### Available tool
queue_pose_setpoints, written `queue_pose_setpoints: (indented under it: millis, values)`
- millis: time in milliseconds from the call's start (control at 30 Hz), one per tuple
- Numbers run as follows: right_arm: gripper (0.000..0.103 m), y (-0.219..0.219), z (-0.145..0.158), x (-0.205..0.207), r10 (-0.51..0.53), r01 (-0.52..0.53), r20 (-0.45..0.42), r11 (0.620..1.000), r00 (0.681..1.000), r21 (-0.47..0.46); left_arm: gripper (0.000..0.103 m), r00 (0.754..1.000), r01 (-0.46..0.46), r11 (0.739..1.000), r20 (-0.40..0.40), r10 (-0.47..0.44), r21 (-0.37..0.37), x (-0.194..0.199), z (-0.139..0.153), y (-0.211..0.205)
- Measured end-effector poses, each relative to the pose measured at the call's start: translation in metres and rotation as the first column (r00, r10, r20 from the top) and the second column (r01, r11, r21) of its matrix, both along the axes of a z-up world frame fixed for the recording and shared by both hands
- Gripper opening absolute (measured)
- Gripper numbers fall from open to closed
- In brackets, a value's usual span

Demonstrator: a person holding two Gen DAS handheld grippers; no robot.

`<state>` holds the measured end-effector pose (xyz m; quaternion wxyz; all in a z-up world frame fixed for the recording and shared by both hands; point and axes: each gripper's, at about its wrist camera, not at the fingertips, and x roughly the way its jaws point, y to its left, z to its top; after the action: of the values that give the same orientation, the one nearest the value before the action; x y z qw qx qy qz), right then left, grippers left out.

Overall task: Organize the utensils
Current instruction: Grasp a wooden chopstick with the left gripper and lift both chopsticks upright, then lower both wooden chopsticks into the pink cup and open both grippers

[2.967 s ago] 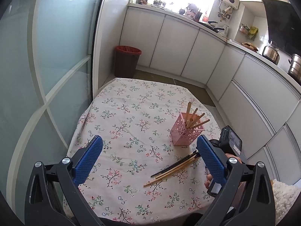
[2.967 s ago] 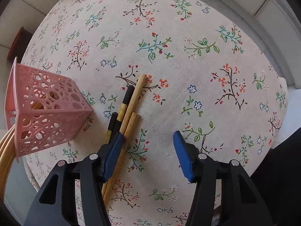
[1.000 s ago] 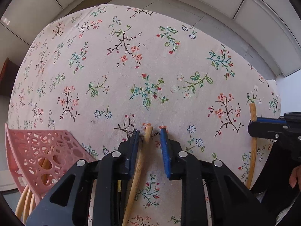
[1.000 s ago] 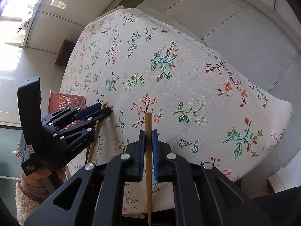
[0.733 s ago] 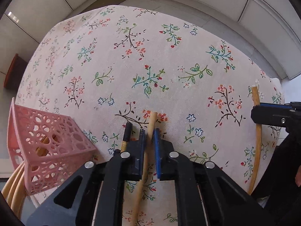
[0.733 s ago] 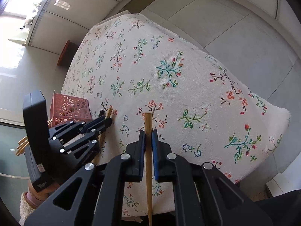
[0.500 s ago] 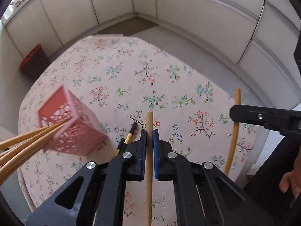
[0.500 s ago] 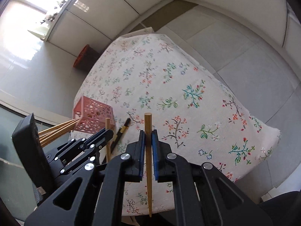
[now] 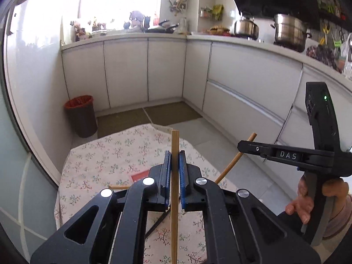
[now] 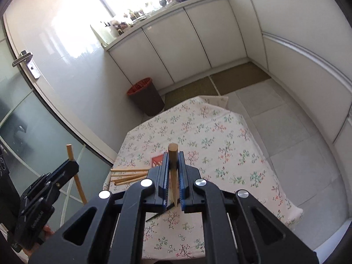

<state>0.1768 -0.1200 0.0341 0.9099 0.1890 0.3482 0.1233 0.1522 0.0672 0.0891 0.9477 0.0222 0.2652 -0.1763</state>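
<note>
Mid-task. Left hand-held gripper (image 9: 175,165) is clamped on a light wooden chopstick (image 9: 175,198), which stands upright between the blue pads, well above the table (image 9: 92,169). Right hand-held gripper (image 10: 172,169) is clamped on a second wooden chopstick (image 10: 173,171), also upright, blunt end up, thin tip down between the pads. Both sticks are off the floral cloth, not yet in any holder.

Container: a pink holder (image 10: 157,161) sits on the table, mostly hidden behind the gripper pads in both views; only a pink-red corner shows. Several wooden chopsticks (image 10: 129,175) stick out from it toward the left table edge, lying nearly flat in the right wrist view. Count looks like four, not sure. Whether the holder is upright or tipped I cannot tell.

Left to do, by my read: drop these two sticks into the holder. A dark chopstick (image 10: 157,215) shows on the cloth under the grippers, so at least that one looks left to collect. Brown bin (image 10: 146,98) stands on the floor past the table, contents not readable.
</note>
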Motion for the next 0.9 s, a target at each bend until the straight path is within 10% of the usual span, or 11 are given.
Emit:
queue_pose_setpoints:
  millis: [367,900]
  values:
    - [0.008,0.052,0.062,0.048,0.018,0.01,0.22,0.992,0.975,-0.127,0.006,0.963,-0.151,0.945,0.171,0.206,-0.289,0.027,0.058,0.042]
    - [0.015,0.098,-0.066,0.106,0.232,-0.191,0.222,0.963,0.947,-0.19,0.006,0.813,-0.282,0.866,0.376,0.444,-0.413,0.039,0.065,0.051]
